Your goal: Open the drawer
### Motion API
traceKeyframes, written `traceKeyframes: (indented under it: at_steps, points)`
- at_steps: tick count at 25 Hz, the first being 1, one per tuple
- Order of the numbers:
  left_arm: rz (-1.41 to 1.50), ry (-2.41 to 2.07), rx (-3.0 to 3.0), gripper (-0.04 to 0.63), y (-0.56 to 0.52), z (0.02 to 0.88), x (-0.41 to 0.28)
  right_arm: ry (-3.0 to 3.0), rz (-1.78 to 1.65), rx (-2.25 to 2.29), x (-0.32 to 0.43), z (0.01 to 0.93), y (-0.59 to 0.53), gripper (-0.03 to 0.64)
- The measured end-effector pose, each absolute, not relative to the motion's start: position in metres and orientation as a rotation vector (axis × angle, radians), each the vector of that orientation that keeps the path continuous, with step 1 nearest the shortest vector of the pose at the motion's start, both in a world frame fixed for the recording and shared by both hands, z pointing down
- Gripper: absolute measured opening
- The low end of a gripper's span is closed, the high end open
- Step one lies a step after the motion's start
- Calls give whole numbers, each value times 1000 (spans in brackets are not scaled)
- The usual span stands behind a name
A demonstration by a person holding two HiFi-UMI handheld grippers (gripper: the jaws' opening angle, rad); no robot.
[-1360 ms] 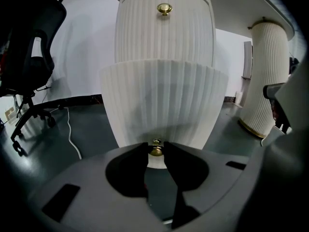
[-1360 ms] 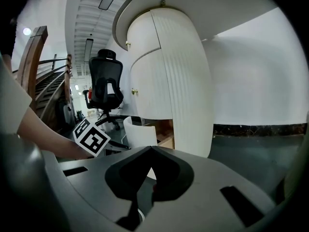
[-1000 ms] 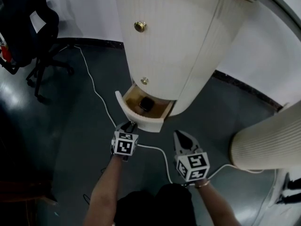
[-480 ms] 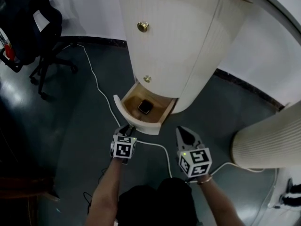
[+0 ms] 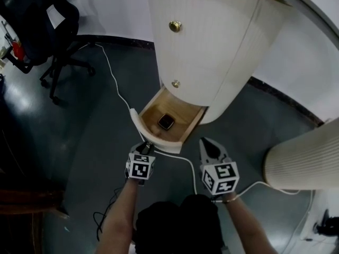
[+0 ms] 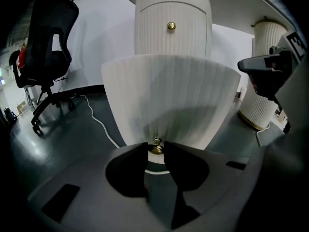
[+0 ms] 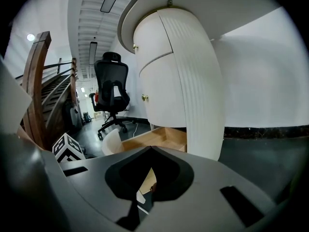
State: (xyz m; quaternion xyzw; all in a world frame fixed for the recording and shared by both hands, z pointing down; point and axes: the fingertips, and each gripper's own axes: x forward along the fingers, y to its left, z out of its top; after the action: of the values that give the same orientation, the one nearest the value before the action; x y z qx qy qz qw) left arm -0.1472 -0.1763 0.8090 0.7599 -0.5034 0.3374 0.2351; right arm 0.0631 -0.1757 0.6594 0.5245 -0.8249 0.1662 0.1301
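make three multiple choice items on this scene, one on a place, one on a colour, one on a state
1. Where is the small dark object? A on the chair B in the open drawer C on the floor
2. The cabinet knobs are A brass B black C red
3. The left gripper's jaws are A wide open B on a cable C shut on the drawer knob
B: it sits on the drawer's wooden floor. A: they shine gold. C: both jaws press the knob.

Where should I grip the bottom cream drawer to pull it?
The small round brass knob centred low on the cream ribbed drawer's curved front. Come straight at the front, jaws either side: the convex face offers no other hold.
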Motion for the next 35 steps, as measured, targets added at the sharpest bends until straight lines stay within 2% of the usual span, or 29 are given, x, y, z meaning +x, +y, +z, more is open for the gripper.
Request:
traceKeyframes:
  at_steps: [20, 28, 35]
  points:
    - [993, -1418, 1986, 104, -130, 803, -175, -2435, 488, 1519, 60, 643, -177, 3]
    - [910, -1517, 2091, 104, -138, 744, -190, -2452, 479, 1493, 51, 640, -174, 3]
    - [792, -1668, 2161, 70, -161, 686, -202, -2478, 457, 1499, 46, 631, -174, 3]
